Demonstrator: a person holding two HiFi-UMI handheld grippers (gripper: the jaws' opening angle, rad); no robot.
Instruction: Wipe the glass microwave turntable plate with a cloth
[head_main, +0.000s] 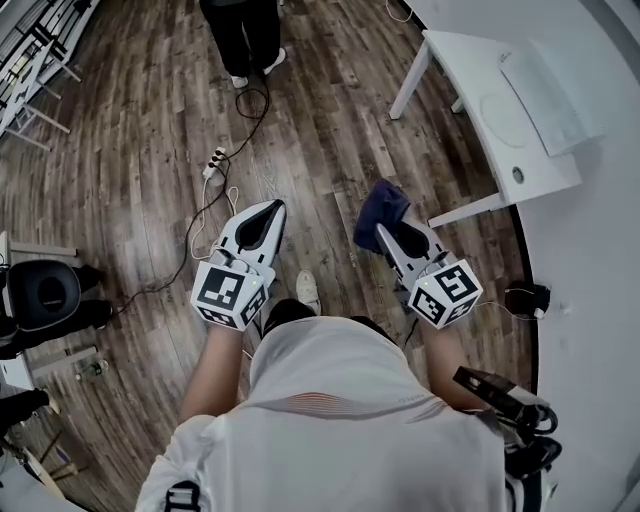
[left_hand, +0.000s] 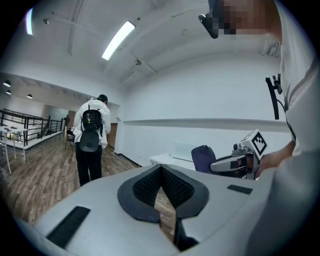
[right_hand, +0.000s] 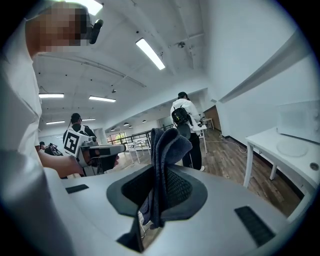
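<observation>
The person stands on the wood-plank floor (head_main: 320, 120), one gripper in each hand, both held out in front and pointing forward over the planks rather than over any surface. The right claw (right_hand: 161, 172) is pinched on a dark blue cloth (right_hand: 167, 145), which is folded and stands up out of the jaws along the claw's own axis, a rounded bunch beyond the tips and a short tail hanging below the pads. The left claw (left_hand: 161, 170) is pressed together, pads meeting at the tips with nothing between them. The glass turntable plate (head_main: 503, 120) lies flat on the white worktop (head_main: 460, 70), ahead and to the right of the person, just beside a pale box-shaped thing that cannot be identified from here. Being round, the plate offers no long axis to line up with; what matters is direction: it sits forward and rightward of the cloth-bearing claw, well apart from it, with the worktop's near edge between them. The right claw is clearly the nearer of the two, so it looks to be the wiping hand, while the left would have to cross further to steady the rim. Wiping has not begun; the cloth touches nothing but the jaws. Another person (left_hand: 91, 135) with a backpack stands farther off on the floor.
</observation>
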